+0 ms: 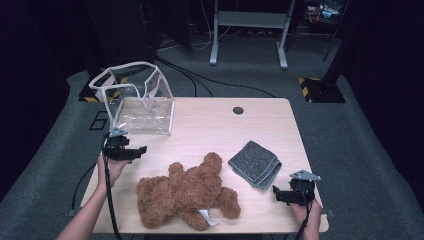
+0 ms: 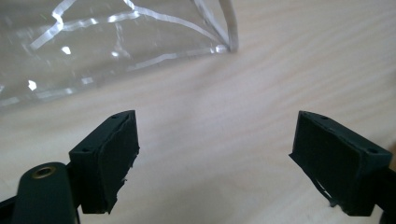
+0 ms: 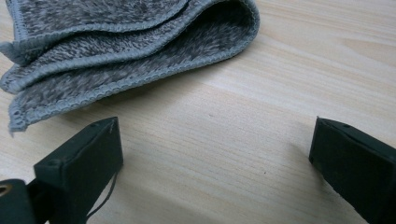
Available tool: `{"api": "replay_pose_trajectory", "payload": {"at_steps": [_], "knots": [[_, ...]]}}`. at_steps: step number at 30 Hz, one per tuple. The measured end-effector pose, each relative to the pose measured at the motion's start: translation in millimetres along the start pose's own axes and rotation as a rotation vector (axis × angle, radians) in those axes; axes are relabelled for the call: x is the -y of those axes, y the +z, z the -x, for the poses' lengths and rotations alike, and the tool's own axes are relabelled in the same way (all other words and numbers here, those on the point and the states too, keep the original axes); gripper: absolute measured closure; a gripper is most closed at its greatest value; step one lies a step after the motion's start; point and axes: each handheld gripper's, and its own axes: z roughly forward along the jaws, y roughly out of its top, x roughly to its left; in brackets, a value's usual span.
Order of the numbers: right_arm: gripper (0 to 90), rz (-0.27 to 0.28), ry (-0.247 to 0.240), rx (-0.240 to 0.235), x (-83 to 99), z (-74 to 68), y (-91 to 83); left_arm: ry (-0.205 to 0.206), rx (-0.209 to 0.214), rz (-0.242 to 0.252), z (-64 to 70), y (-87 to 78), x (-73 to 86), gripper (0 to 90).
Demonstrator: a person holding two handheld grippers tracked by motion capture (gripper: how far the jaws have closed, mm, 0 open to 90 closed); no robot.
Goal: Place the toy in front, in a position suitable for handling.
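Observation:
A brown teddy bear (image 1: pixel 187 192) lies on the wooden table (image 1: pixel 210 125) near its front edge. A folded grey cloth (image 1: pixel 255 163) rests to the right of it. A clear plastic bag (image 1: pixel 134 97) with white trim stands open at the back left. My left gripper (image 1: pixel 134 150) is open just in front of the bag (image 2: pixel 93 42), over bare wood, jaws wide apart (image 2: pixel 217 158). My right gripper (image 1: pixel 280 194) is open at the front right, just short of the cloth (image 3: pixel 116 51), with nothing between its jaws (image 3: pixel 215 168).
A round hole (image 1: pixel 238 110) sits in the table near the back edge. A white tag (image 1: pixel 209 217) sticks out from the bear. Beyond the table are a grey carpet floor, cables and a metal frame (image 1: pixel 250 30).

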Motion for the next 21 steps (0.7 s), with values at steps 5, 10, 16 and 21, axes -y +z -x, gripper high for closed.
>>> {"api": "replay_pose_trajectory", "payload": {"at_steps": [5,10,16,21], "knots": [[2.1,0.000,0.000,0.000,0.0,0.0,0.0,0.006,-0.008,-0.042,1.7,2.1,26.5,8.3],[2.1,0.000,0.002,0.001,-0.1,-0.2,0.1,0.011,-0.014,-0.061,1.3,6.9,41.4,5.4],[1.9,-0.001,0.001,0.003,-0.2,-0.3,0.1,0.033,0.002,-0.100,6.6,19.3,52.0,1.8],[1.8,-0.002,0.002,0.004,-0.1,-0.6,0.1,0.044,-0.007,-0.080,10.3,22.1,53.7,1.6]]}}
